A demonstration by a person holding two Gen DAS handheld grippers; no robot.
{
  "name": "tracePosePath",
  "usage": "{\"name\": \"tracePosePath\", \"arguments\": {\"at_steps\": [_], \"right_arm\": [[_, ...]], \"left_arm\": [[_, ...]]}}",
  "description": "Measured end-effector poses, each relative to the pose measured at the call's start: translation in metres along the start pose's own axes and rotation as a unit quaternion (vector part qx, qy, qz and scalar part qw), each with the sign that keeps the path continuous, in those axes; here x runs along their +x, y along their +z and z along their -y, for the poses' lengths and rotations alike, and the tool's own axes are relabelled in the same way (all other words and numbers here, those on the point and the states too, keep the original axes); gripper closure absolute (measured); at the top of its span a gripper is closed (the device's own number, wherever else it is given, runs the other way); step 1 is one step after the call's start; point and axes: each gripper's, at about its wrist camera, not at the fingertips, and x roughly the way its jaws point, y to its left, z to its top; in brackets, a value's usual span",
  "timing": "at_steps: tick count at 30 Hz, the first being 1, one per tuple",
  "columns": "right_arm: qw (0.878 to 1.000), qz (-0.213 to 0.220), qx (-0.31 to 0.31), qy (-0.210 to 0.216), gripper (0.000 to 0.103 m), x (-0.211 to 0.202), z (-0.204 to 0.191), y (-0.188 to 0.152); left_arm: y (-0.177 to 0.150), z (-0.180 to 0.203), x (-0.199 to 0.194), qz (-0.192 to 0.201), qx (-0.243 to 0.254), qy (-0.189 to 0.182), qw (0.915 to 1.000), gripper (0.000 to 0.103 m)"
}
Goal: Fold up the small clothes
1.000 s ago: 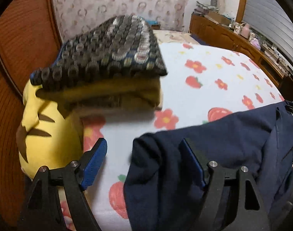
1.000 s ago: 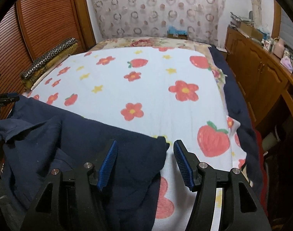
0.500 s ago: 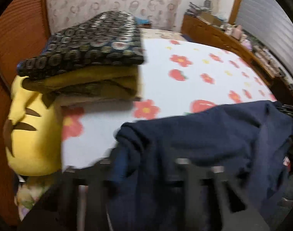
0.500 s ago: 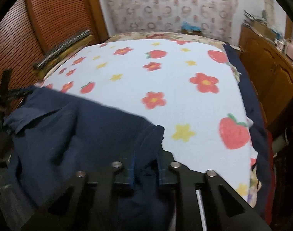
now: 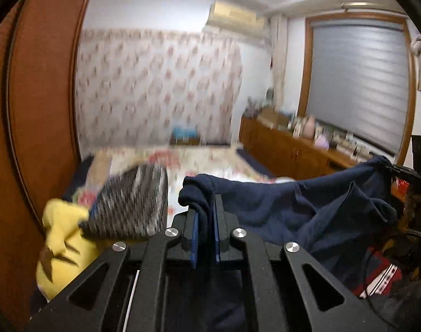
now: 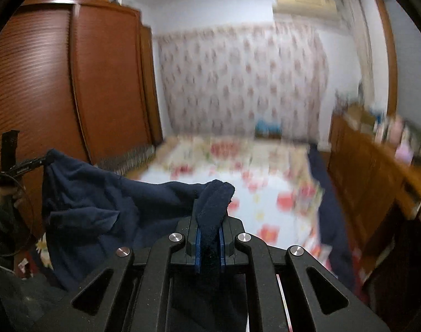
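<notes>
A navy blue garment [image 5: 299,207] hangs stretched in the air between my two grippers, above the bed. My left gripper [image 5: 204,213] is shut on one corner of it, with cloth bunched between the blue pads. My right gripper [image 6: 210,221] is shut on the other corner, and the navy garment [image 6: 105,207] sags away to its left. Each gripper shows at the far edge of the other's view, the right gripper [image 5: 404,174] at right and the left gripper [image 6: 30,163] at left.
A bed with a white strawberry-and-flower sheet [image 6: 265,182] lies below. A folded pile with a dark patterned cloth [image 5: 138,204] on top and a yellow plush [image 5: 61,238] sit at its left edge. Wooden wardrobe [image 6: 72,83] at left, wooden cabinets [image 5: 290,149] at right.
Both grippers closed on the navy garment's corners and lifted it off the bed. Both cameras now tilt up toward the far wall.
</notes>
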Motion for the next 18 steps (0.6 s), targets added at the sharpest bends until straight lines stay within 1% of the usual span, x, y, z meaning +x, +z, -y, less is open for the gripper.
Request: {"name": "tracePosePath", "arguments": {"at_steps": [2, 4, 9, 11, 13, 18], "right_arm": [[0.999, 0.036, -0.013, -0.004, 0.094, -0.028, -0.003, 0.024], [0.998, 0.058, -0.028, -0.014, 0.094, -0.049, -0.004, 0.043], [0.992, 0.106, -0.055, -0.034, 0.094, -0.094, -0.006, 0.082], [0.989, 0.122, -0.067, -0.041, 0.094, -0.112, -0.01, 0.095], [0.988, 0.13, -0.076, -0.044, 0.094, -0.123, -0.015, 0.101], [0.985, 0.143, -0.087, -0.048, 0.094, -0.131, -0.026, 0.101]], "left_arm": [[0.016, -0.001, -0.015, 0.022, 0.01, 0.01, 0.9997, 0.094], [0.035, 0.0, -0.029, 0.046, 0.017, 0.018, 0.9986, 0.094], [0.075, -0.005, -0.061, 0.107, 0.018, 0.022, 0.9939, 0.094], [0.081, -0.006, -0.071, 0.127, 0.017, 0.026, 0.9915, 0.094], [0.086, -0.005, -0.083, 0.146, 0.02, 0.029, 0.9886, 0.094], [0.09, -0.006, -0.089, 0.158, 0.021, 0.031, 0.9867, 0.094]]}}
